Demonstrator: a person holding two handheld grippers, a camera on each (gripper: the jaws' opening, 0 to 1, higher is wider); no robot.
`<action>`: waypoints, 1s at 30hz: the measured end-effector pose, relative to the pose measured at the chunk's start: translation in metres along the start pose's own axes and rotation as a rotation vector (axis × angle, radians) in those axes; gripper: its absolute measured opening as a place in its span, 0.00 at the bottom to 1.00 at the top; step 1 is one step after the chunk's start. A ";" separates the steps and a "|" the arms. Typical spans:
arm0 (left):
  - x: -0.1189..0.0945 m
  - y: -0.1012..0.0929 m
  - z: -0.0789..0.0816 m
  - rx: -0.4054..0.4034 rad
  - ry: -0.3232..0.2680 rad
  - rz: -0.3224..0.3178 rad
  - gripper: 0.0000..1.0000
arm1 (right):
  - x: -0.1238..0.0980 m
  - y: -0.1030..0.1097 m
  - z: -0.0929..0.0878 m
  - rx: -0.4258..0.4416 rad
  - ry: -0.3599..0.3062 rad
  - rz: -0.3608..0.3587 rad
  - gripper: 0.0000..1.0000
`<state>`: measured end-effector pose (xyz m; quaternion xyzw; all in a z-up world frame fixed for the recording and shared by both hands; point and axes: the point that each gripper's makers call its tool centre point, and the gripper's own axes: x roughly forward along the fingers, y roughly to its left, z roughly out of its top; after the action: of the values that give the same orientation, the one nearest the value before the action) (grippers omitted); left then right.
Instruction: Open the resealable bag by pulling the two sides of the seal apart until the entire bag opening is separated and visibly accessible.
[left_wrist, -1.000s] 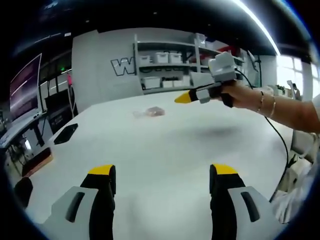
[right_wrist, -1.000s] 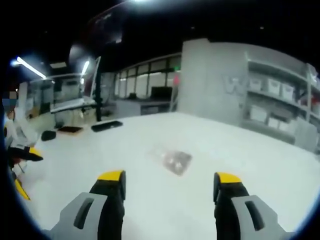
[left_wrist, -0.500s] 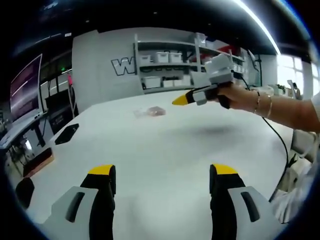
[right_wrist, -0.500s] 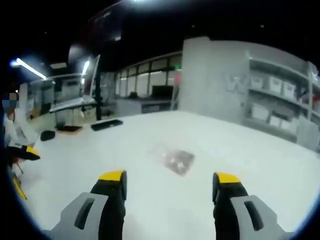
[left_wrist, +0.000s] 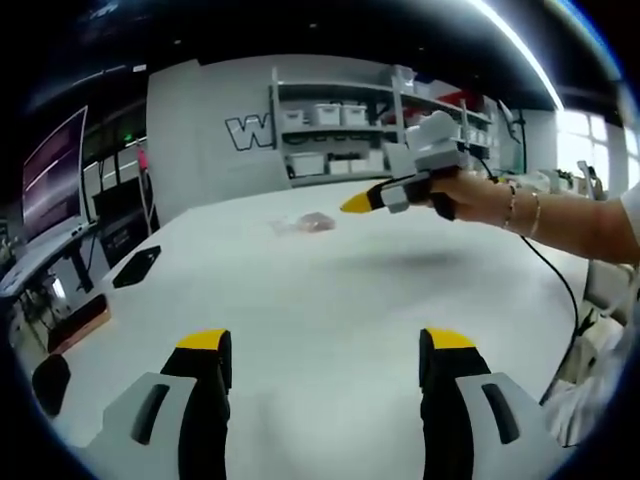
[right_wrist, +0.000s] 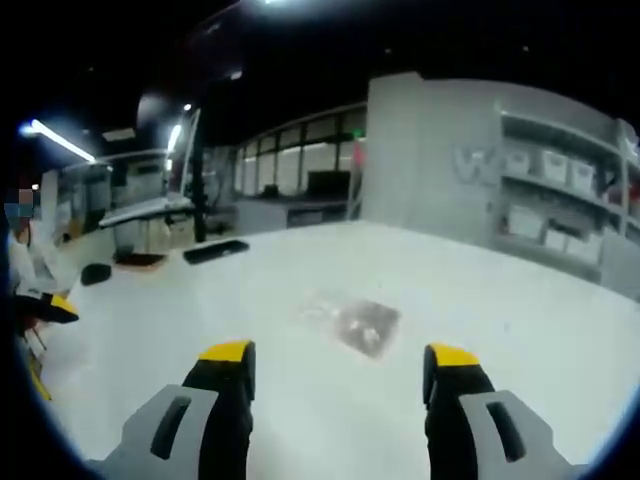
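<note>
room: white table (left_wrist: 330, 300) in a workshop, shelves (left_wrist: 335, 125) with white bins along the back wall
left hand-held gripper (left_wrist: 325, 362): jaws spread wide, nothing between them, above bare table
right hand-held gripper (right_wrist: 335, 372): jaws apart, empty, pointing toward the bag
resealable bag (right_wrist: 352, 322): flat on the table, ahead of the right jaws, apart from them; far across the table in the left gripper view
</note>
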<state>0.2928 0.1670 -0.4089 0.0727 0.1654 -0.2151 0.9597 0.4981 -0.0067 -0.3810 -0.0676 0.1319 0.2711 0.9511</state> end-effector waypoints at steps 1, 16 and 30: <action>0.000 0.000 0.000 -0.002 -0.001 -0.001 0.76 | 0.001 0.001 0.000 -0.003 0.001 0.001 0.68; 0.003 -0.001 -0.001 -0.009 -0.004 -0.004 0.76 | 0.012 0.001 -0.009 0.004 0.023 0.002 0.66; 0.003 0.002 -0.002 -0.015 -0.007 -0.003 0.76 | 0.018 0.004 -0.014 -0.004 0.038 0.002 0.62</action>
<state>0.2957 0.1684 -0.4118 0.0643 0.1639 -0.2156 0.9605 0.5081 0.0030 -0.3996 -0.0744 0.1497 0.2712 0.9479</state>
